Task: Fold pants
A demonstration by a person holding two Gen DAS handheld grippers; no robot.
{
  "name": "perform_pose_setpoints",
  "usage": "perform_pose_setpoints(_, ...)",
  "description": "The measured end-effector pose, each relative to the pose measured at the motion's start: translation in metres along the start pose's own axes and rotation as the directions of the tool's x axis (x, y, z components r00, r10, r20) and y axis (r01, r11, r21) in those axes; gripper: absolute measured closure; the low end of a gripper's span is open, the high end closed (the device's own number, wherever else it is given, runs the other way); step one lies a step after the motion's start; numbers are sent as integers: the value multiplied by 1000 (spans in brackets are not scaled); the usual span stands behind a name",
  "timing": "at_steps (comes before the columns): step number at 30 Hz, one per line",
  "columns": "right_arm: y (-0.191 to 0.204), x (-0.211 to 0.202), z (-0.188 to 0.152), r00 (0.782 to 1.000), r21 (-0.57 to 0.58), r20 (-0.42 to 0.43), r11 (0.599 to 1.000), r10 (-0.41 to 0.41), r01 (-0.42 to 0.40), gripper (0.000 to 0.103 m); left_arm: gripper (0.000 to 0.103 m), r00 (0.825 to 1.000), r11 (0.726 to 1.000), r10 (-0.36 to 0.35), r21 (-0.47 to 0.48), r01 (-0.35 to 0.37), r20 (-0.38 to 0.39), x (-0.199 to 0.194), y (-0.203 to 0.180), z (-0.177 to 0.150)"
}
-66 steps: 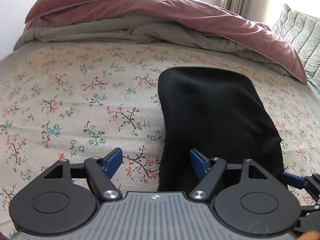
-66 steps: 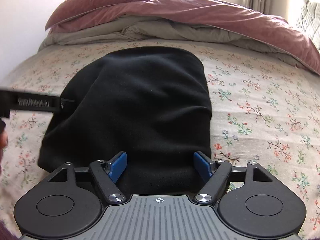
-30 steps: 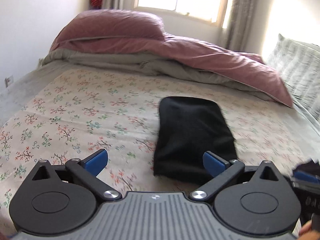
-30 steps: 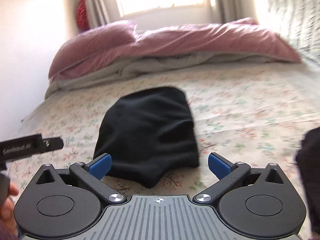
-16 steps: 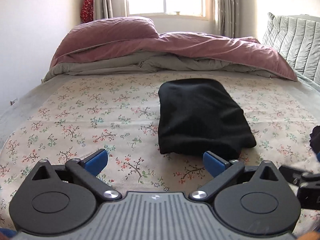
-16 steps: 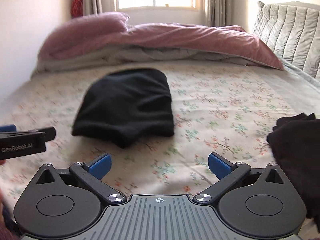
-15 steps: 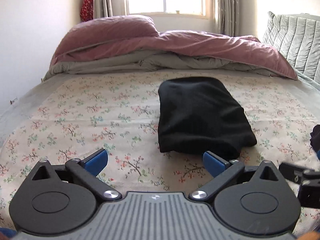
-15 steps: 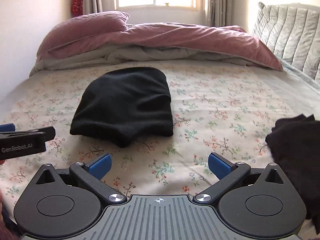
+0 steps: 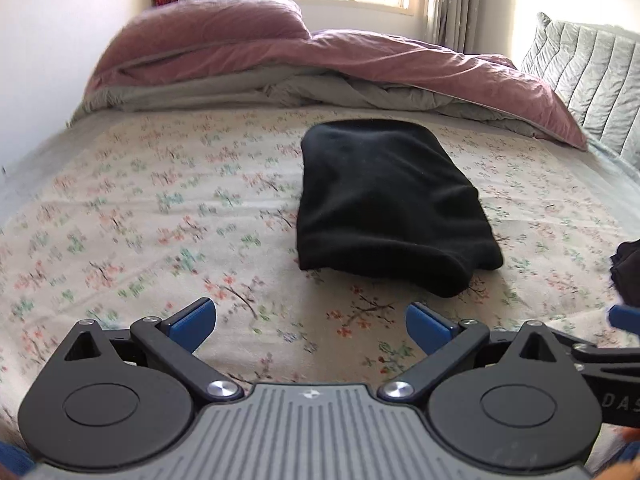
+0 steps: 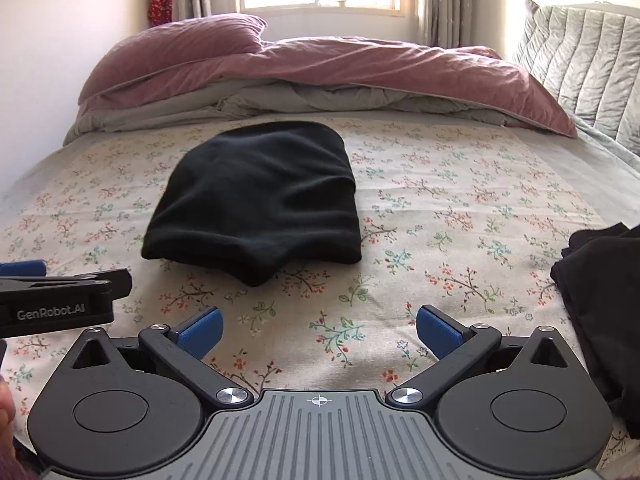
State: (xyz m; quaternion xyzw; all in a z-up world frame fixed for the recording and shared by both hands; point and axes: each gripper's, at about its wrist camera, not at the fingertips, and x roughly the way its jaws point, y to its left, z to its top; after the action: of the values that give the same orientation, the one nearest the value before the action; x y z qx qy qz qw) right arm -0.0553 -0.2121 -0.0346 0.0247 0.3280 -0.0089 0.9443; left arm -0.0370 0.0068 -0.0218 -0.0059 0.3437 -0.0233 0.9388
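Observation:
The black pants point(image 9: 384, 200) lie folded into a compact rectangle on the floral bedsheet point(image 9: 160, 208), also in the right wrist view point(image 10: 256, 200). My left gripper point(image 9: 312, 322) is open and empty, held back from the pants' near edge. My right gripper point(image 10: 320, 330) is open and empty, also short of the pants. The left gripper's body point(image 10: 56, 304) shows at the left edge of the right wrist view.
A second dark garment point(image 10: 600, 300) lies bunched at the right edge of the bed, also in the left wrist view point(image 9: 628, 268). A pink and grey duvet point(image 10: 320, 76) is heaped at the head of the bed. A quilted grey headboard point(image 10: 580, 48) stands at the right.
Both grippers have let go of the pants and pulled back and up from them. The folded pants stay where they lay. In the last half second the views barely shift.

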Motion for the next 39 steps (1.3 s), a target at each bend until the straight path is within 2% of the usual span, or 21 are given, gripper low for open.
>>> perform_pose_setpoints(7, -6, 4, -2, 1000, 21, -14, 1000, -7, 7, 0, 0, 1000, 1000, 8, 19, -8, 9, -1, -7, -3)
perform_pose_setpoints(18, -5, 4, -2, 1000, 14, -19, 1000, 24, -24, 0, 0, 1000, 1000, -2, 7, 3, -24, 4, -8, -3)
perform_pose_setpoints(23, -5, 5, -2, 1000, 10, -23, 1000, 18, -18, 0, 0, 999, 1000, 22, 16, -21, -36, 7, -10, -4)
perform_pose_setpoints(39, -4, 6, -3, 999, 15, -31, 1000, 27, -27, 0, 0, 998, 999, 28, 21, -27, -51, 9, -14, -5)
